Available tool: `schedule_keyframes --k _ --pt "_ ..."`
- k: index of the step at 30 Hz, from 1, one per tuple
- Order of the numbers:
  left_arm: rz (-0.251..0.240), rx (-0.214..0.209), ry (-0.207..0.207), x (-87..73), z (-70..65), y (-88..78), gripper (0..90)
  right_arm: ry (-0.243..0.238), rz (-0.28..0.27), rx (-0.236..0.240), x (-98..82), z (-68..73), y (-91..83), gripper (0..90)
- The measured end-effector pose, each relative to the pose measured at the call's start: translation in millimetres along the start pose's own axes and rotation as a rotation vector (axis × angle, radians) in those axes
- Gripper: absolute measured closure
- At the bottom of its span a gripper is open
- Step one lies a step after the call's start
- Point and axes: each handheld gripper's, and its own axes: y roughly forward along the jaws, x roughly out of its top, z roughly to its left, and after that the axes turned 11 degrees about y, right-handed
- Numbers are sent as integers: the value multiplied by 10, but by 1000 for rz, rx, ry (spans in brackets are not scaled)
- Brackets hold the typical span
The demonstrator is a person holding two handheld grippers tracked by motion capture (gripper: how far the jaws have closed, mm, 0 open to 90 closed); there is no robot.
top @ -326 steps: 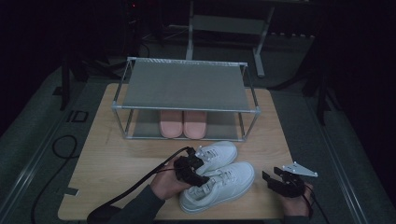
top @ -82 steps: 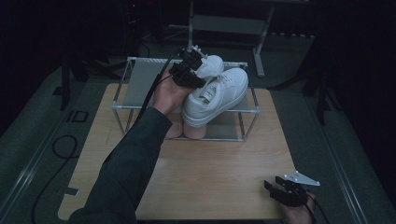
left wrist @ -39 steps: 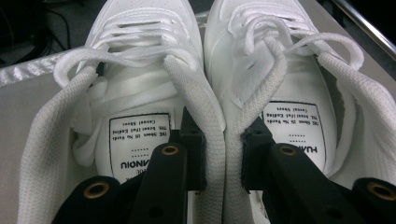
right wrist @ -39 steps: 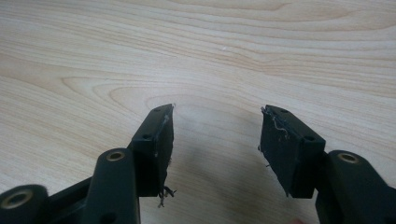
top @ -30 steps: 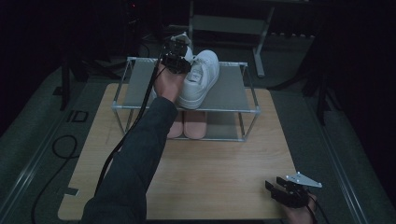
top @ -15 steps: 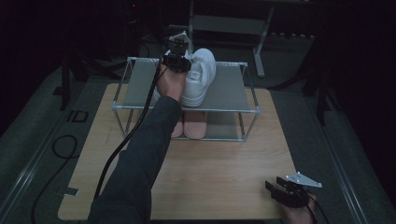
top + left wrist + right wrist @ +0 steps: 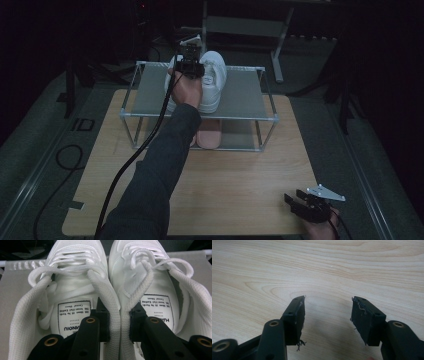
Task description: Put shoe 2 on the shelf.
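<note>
The left gripper (image 7: pixel 119 325) is being kept clamped on the adjoining inner collars of the white sneakers (image 7: pixel 140 290). The right gripper (image 7: pixel 327 315) is being held open above the tabletop (image 7: pixel 317 265).

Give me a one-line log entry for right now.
left gripper: shut on white sneakers, pinching both inner collars | sneakers: on rack top shelf | right gripper: open, over table

Black claw (image 7: pixel 327 315), brass-ringed screw holes
</note>
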Motion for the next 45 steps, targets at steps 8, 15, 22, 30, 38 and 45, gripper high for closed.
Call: schedule_keyframes --k 8,15,22,30,38,45 --pt "-1 12 -45 18 15 1 753 -1 -1 1 -1 -2 -5 438" --pt "3 57 -57 1 72 4 753 -2 1 2 -2 -1 -2 440" --pt "6 63 -65 -10 44 24 745 -2 0 2 -2 7 -2 442" --pt "18 71 -33 -21 10 37 711 -7 1 4 0 11 1 443" --pt "27 60 26 -27 20 31 587 -11 2 4 -1 19 6 442" --pt "3 47 65 -57 55 -12 486 -9 6 2 -1 20 11 439"
